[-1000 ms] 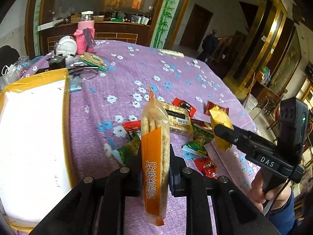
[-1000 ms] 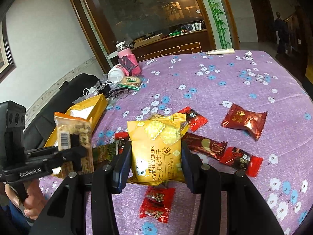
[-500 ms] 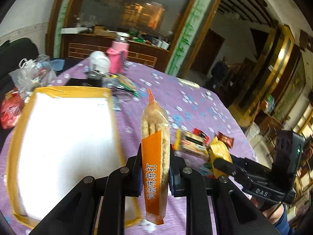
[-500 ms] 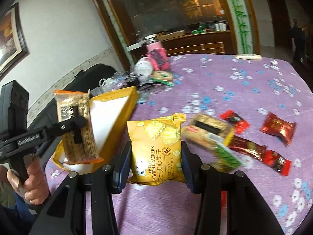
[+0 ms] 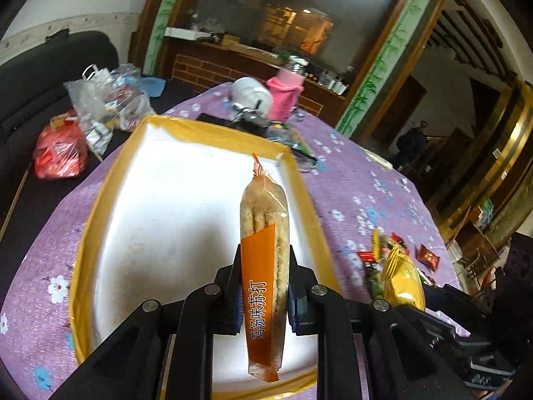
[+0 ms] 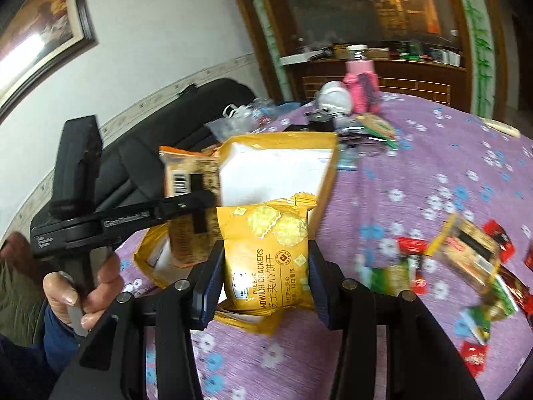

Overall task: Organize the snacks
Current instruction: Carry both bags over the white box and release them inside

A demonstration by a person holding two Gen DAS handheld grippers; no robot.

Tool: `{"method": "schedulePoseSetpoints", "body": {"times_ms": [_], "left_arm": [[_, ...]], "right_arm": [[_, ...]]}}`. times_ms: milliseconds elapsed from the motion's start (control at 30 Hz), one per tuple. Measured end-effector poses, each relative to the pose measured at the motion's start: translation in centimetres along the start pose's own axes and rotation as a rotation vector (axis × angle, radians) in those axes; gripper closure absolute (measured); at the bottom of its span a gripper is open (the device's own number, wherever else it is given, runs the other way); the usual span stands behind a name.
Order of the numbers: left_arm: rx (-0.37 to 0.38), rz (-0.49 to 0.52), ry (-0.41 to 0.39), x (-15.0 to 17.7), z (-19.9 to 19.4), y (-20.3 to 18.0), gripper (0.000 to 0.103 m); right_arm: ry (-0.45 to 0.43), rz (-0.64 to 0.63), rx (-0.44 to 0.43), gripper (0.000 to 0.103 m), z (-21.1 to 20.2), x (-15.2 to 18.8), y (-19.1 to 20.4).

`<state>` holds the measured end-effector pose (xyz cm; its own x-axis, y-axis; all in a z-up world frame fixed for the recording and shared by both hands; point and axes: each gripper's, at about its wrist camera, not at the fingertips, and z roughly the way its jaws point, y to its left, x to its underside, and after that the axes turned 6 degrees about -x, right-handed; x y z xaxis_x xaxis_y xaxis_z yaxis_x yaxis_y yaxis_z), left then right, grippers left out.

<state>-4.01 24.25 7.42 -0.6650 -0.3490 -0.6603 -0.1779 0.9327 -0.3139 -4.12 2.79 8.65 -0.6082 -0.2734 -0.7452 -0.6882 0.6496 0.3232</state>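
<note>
Cracker packets (image 5: 264,266) (image 6: 270,256) (both gripped) over tray (image 5: 160,200)

Purple floral table (image 5: 353,196), yellow-rimmed tray (image 5: 299,180), loose, blurred snacks (image 6: 479,260)

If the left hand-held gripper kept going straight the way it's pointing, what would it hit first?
Most likely the white floor of the yellow-rimmed tray. The left hand-held gripper, shut on the orange soda cracker pack, points down over it, with nothing seen in between. Depth is hard to judge.
</note>
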Motion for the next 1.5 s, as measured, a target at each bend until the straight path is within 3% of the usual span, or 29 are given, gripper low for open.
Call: {"method": "schedulePoseSetpoints", "body": {"times_ms": [367, 733, 1267, 1333, 1400, 1500], "left_arm": [[-0.030, -0.050, 0.028, 0.3, 1.5, 3.2, 0.083], [-0.119, -0.058, 0.063, 0.6, 2.9, 4.6, 0.072], [-0.261, 0.030, 0.075, 1.0, 3.7, 4.1, 0.061], [-0.272, 0.043, 0.076, 1.1, 3.6, 3.9, 0.058], [-0.297, 0.058, 0.065, 1.1, 3.4, 3.5, 0.040], [-0.318, 0.067, 0.038, 0.9, 2.8, 3.4, 0.036]], "right_arm": [[0.083, -0.077, 0.002, 0.057, 4.6, 0.3, 3.0], [0.143, -0.102, 0.012, 0.057, 8.2, 1.1, 3.7], [0.182, -0.108, 0.050, 0.057, 10.1, 2.1, 3.0], [0.185, -0.111, 0.047, 0.056, 10.1, 2.2, 3.1], [0.187, -0.112, 0.047, 0.056, 10.0, 2.2, 3.1], [0.189, -0.106, 0.037, 0.055, 9.9, 2.1, 3.0]]}}
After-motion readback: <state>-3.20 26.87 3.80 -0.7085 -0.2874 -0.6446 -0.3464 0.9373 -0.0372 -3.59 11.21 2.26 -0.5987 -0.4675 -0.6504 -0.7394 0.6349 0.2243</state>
